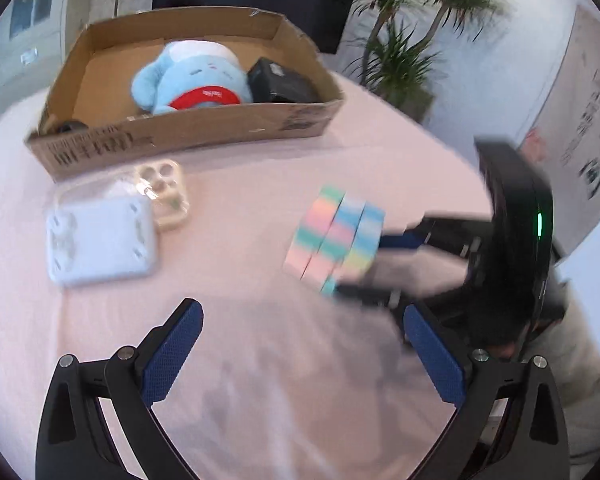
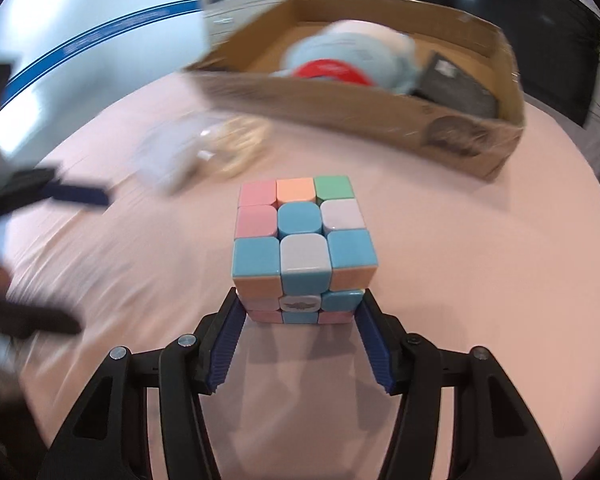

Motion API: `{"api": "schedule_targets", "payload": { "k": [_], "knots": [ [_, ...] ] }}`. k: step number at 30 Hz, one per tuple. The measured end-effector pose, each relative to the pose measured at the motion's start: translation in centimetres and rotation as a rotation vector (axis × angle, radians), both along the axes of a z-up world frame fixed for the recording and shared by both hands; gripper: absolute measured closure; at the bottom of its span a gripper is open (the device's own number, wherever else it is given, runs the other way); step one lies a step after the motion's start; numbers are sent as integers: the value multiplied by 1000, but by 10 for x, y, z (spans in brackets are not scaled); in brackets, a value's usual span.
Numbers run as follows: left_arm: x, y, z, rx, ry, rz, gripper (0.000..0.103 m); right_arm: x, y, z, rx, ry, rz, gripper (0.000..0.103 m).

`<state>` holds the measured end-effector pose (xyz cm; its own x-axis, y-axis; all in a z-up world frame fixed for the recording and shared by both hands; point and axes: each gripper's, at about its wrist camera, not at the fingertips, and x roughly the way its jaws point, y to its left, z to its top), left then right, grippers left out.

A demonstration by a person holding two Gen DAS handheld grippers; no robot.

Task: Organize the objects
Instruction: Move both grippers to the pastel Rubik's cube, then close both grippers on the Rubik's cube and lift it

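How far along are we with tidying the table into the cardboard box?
Done: the blue plush toy and a black box already lie in the cardboard box. In hand: the right gripper brackets the pastel puzzle cube, which appears to sit on the pink tablecloth; whether the pads press it I can't tell. Left: the white case and the beige case; the left gripper is open and empty.

The puzzle cube (image 2: 302,248) wears pastel squares — pink, orange, mint green, sky blue and pale lilac-white. The tablecloth (image 2: 460,280) is plain soft pink. At twelve o'clock, the cardboard box (image 1: 188,132) is brown with black print, and holds a light-blue plush toy (image 1: 188,76) with a red band — beside it a black box (image 1: 280,82). Both grippers' pads (image 1: 172,354) are ribbed dark blue on black frames.
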<state>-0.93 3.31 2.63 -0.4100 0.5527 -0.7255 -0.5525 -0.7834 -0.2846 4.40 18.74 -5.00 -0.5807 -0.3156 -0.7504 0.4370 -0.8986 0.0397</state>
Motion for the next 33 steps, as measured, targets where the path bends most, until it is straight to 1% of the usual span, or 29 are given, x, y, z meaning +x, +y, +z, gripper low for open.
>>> {"api": "schedule_targets", "payload": {
  "k": [2,4,5,6,8,11,13,14,15,16,19,22,24,25,26,27,29,33],
  "knots": [
    [9,1,0,39,-27,-34,2,21,-7,0,-12,-1,32,49],
    [15,9,-5,22,-24,-59,2,43,-9,1,-30,19,43,42],
    [14,13,-8,11,-27,-64,2,47,-13,4,-32,28,37,36],
    [14,17,-13,0,-44,-65,2,54,-12,5,-37,46,30,36],
    [12,22,-19,2,-67,-70,2,55,-16,4,-42,63,1,36],
    [8,31,-24,-14,-68,-76,5,50,-15,3,-43,65,-64,34],
    [5,38,-28,-43,-78,-81,18,45,-16,3,-53,55,-87,32],
    [3,40,-29,-42,-84,-85,21,40,-18,3,-49,46,-94,32],
    [2,42,-30,-43,-86,-93,30,35,-21,2,-41,36,-101,32],
    [2,45,-32,-48,-85,-98,36,33,-24,2,-35,34,-105,32],
    [0,46,-33,-46,-79,-103,36,30,-34,0,1,41,-95,32],
    [-2,43,-34,-30,-79,-109,36,32,-41,1,35,82,-89,32],
    [-4,41,-36,-16,-86,-121,35,32,-40,1,24,75,-78,32],
    [-5,41,-37,-15,-99,-123,33,31,-38,-1,10,65,-82,34],
    [-6,40,-40,-16,-115,-124,33,30,-38,-2,10,57,-87,42],
    [-8,39,-42,-10,-128,-121,32,29,-38,-4,22,43,-88,46],
    [-7,37,-44,1,-130,-120,32,28,-38,-6,35,36,-92,48],
    [-5,36,-45,10,-113,-120,33,25,-36,-9,33,16,-94,48]
  ]
}}
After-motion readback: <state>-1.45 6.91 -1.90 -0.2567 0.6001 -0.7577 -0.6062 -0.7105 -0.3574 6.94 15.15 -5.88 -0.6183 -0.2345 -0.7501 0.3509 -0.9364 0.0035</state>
